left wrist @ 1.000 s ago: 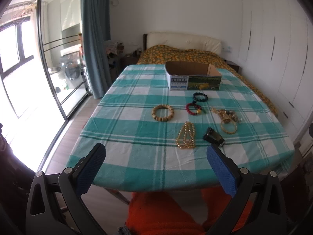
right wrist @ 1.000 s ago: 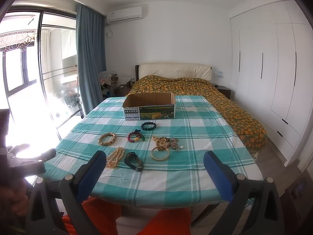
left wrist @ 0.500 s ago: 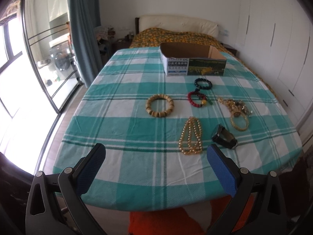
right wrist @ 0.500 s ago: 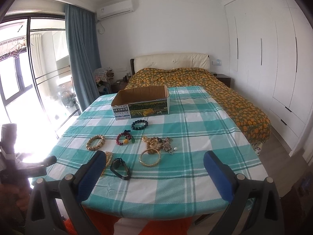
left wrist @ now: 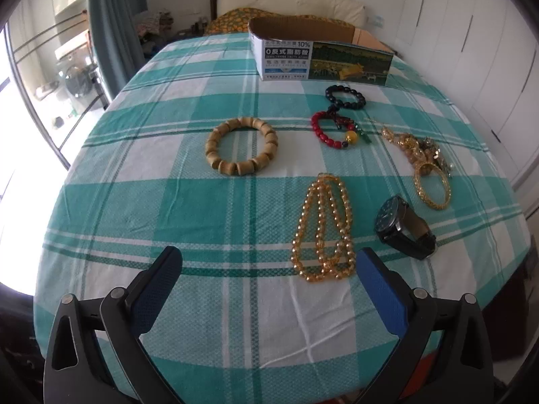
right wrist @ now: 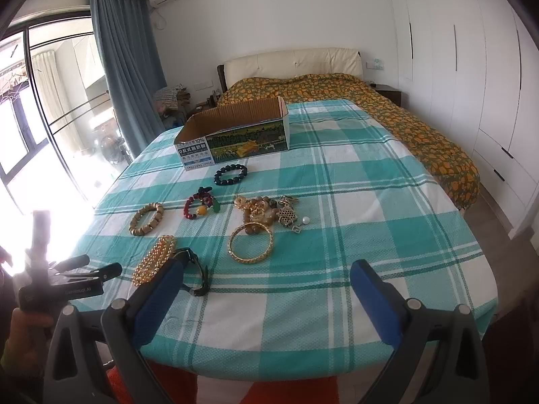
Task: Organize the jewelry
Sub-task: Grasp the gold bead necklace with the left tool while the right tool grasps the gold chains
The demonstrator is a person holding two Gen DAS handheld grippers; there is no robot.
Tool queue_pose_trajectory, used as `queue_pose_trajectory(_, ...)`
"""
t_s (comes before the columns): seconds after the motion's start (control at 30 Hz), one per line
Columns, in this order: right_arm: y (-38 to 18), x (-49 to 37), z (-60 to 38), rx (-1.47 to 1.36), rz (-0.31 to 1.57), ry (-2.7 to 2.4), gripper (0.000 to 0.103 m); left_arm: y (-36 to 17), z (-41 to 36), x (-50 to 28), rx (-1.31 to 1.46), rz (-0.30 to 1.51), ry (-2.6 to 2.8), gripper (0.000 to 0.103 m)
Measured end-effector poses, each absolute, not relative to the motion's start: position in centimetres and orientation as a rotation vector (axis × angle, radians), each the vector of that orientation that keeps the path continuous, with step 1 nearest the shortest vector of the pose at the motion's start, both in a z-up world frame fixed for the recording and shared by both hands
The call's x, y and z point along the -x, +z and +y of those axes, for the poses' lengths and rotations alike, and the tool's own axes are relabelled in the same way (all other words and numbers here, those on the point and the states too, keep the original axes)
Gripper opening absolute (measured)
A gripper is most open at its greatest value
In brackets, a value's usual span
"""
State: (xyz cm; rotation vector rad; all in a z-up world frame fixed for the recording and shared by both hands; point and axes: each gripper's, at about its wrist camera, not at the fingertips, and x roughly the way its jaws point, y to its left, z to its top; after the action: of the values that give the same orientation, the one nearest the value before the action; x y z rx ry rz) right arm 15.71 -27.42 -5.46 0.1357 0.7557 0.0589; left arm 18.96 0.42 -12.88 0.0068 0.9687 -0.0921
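Left gripper point(left wrist: 269, 269) advanced toward knobbly gold necklace point(left wrist: 322, 230).

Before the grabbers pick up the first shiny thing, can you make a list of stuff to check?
1. Left gripper open, nothing in it: ok.
2. Right gripper open, nothing in it: ok.
3. Cardboard box open on top, ready for jewelry: ok. Whether anything lies inside: cannot tell.
4. Gold bead necklace lies nearest the left gripper, apart from the other pieces: ok.
5. Watch lies on its own beside the necklace: ok.
6. Gold bangle free of the tangled pile: not ok, its far edge touches the pile.
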Motion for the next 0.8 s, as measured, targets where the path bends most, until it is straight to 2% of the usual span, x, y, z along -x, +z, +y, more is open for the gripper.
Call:
queue_pose_trajectory(0.2,-6.6,-16.1,-27.4,-0.143,0.782,0.061,0.101,-16.7,-0.4,-21.0,-0.071,1.03,-0.039,0.102)
queue_pose_trajectory(0.37,-6.9,-16.6,-27.6,-0.122,0.781,0.052,0.101,-17.0,0.0,-21.3,-0.064,1.022,-0.025,0.1)
queue_pose_trajectory(0.43,-7.3,-17.3,-28.0,-0.11,0.772,0.041,0.101,-16.8,0.5,-21.3,-0.034,1.024,-0.038,0.092)
queue_pose_trajectory(0.53,-8.4,-19.0,-28.8,-0.08,0.775,0.017,0.101,-16.5,0.2,-21.2,-0.046,1.017,-0.059,0.072)
queue_pose_trajectory(0.6,-9.5,-20.7,-29.5,-0.059,0.796,0.007,0.101,-16.3,-0.4,-21.0,-0.062,1.015,-0.086,0.051)
queue_pose_trajectory(0.63,-10.1,-21.7,-29.8,-0.057,0.81,0.014,0.1,-16.2,-0.8,-20.9,-0.072,1.012,-0.1,0.045)
queue_pose_trajectory(0.67,-10.5,-22.7,-30.0,-0.06,0.821,0.027,0.097,-16.2,-1.3,-20.8,-0.082,1.008,-0.116,0.032)
queue_pose_trajectory(0.7,-11.0,-23.8,-30.3,-0.065,0.835,0.042,0.089,-16.1,-1.7,-20.7,-0.095,1.004,-0.128,0.02)
queue_pose_trajectory(0.73,-11.6,-24.9,-30.4,-0.068,0.856,0.055,0.08,-16.1,-2.2,-20.7,-0.109,0.999,-0.138,0.014)
queue_pose_trajectory(0.77,-12.2,-26.1,-30.5,-0.074,0.876,0.074,0.076,-16.1,-2.5,-20.7,-0.129,0.991,-0.13,0.014)
queue_pose_trajectory(0.8,-12.8,-27.2,-30.5,-0.081,0.89,0.091,0.068,-16.1,-2.7,-20.8,-0.136,0.984,-0.128,0.014)
